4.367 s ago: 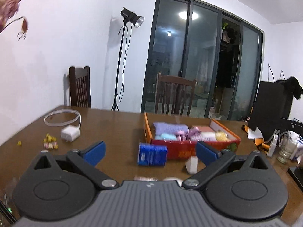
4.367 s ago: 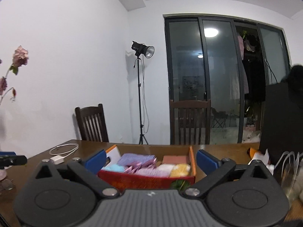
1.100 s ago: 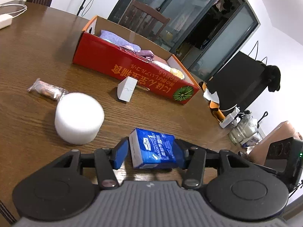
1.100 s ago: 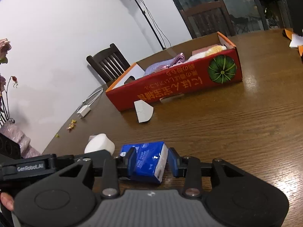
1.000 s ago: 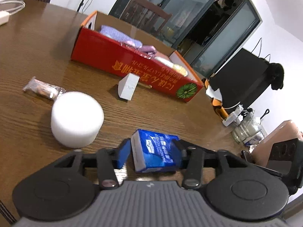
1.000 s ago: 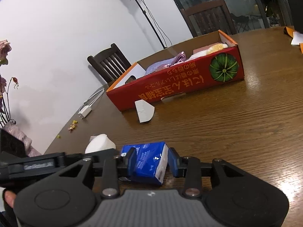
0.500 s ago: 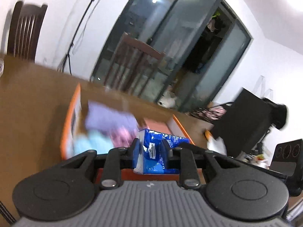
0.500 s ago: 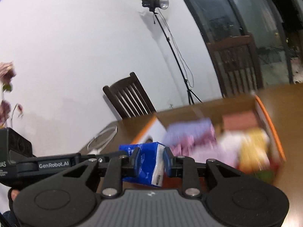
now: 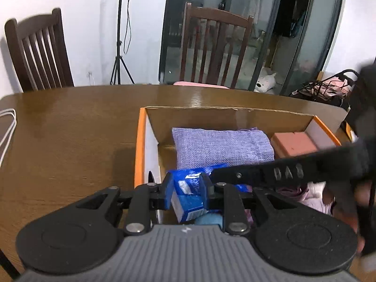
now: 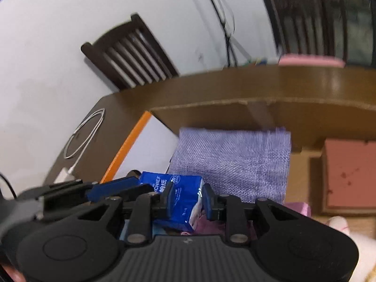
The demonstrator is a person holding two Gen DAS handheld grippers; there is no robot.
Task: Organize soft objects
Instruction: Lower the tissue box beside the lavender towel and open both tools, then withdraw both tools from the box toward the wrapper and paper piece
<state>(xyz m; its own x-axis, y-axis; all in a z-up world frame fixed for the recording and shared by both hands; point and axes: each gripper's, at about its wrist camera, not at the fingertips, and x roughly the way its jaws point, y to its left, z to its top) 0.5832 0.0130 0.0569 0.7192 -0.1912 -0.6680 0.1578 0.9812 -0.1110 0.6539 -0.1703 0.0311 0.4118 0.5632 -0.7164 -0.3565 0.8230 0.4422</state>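
Observation:
Both grippers are shut on one blue tissue pack [image 9: 188, 197], each on one end, and hold it over the near left part of the open cardboard box [image 9: 139, 141]. My left gripper [image 9: 185, 189] pinches its left end; my right gripper [image 10: 188, 198] pinches the other end of the pack [image 10: 181, 202]. The right gripper's arm crosses the left wrist view from the right. In the box lie a folded purple cloth [image 9: 221, 148], a pink block [image 9: 293, 144], and pale pink and light blue soft items, partly hidden under the grippers. The purple cloth [image 10: 235, 162] and pink block [image 10: 350, 174] also show in the right wrist view.
The box stands on a brown wooden table [image 9: 70, 129]. A white cable [image 9: 7, 127] lies at the table's left edge; it also shows in the right wrist view [image 10: 82, 136]. Two dark wooden chairs [image 9: 37, 51] stand behind the table, with a light stand and glass doors beyond.
Both grippers have carried the tissue pack up from the table and forward over the box. It now hangs lower, just above the soft items inside.

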